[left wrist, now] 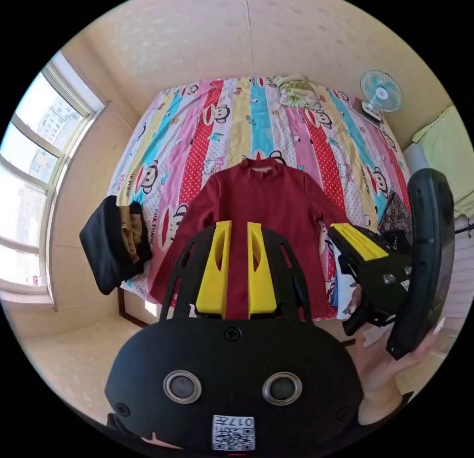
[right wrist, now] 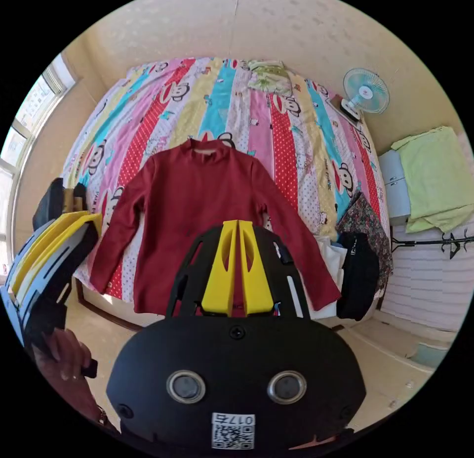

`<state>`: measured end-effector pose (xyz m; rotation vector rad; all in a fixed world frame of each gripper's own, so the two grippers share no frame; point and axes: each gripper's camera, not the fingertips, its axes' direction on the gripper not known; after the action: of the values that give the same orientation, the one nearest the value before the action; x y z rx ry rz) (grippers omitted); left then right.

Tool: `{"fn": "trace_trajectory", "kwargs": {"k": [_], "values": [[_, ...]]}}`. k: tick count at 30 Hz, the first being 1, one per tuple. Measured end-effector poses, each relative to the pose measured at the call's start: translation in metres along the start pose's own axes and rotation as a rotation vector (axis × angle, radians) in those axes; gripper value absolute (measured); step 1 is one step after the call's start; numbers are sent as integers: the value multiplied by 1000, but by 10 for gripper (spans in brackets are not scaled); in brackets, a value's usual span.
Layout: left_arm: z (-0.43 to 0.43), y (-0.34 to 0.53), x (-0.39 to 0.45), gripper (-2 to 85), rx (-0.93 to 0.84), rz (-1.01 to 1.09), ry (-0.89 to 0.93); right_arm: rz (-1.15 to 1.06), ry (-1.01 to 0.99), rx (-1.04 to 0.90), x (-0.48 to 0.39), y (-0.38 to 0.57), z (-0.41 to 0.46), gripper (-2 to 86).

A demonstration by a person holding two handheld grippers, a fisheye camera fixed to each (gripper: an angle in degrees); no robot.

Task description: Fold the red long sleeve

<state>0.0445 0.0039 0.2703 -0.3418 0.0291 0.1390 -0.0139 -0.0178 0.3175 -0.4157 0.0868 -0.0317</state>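
A bedroom in a home is shown: a bed (right wrist: 296,146) covered by a striped cartoon sheet fills most of the room, a fan (right wrist: 366,96) is set by its far corner, clothes (right wrist: 363,240) are heaped along its edge, and a window (left wrist: 34,181) is seen beside it.

Striped cartoon bedsheet (right wrist: 296,146), small fan (right wrist: 366,96), green cloth (right wrist: 434,176), window (left wrist: 34,181)
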Motion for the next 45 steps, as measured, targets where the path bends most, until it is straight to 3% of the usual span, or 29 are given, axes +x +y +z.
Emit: {"fn": "trace_trajectory", "kwargs": {"k": [5,10,15,22,30,45], "values": [[179,-9,10,60,-159,5,11,49,-50,-190,-13,-12,177,3],[266,-6,18,60,-235,12,46,37,-84,-179,-23,-7,235,3],[279,-15,33,61,-248,26,-20,-60,-2,-174,-41,-11,243,3],[293,-38,43,60,-347,35,-54,-21,-16,-241,-41,-27,256,3],[299,-34,49,60,-327,71,-81,1,28,-196,-51,-18,264,4],[306,5,21,59,-221,3,-4,33,-155,-169,-20,6,280,4]]}}
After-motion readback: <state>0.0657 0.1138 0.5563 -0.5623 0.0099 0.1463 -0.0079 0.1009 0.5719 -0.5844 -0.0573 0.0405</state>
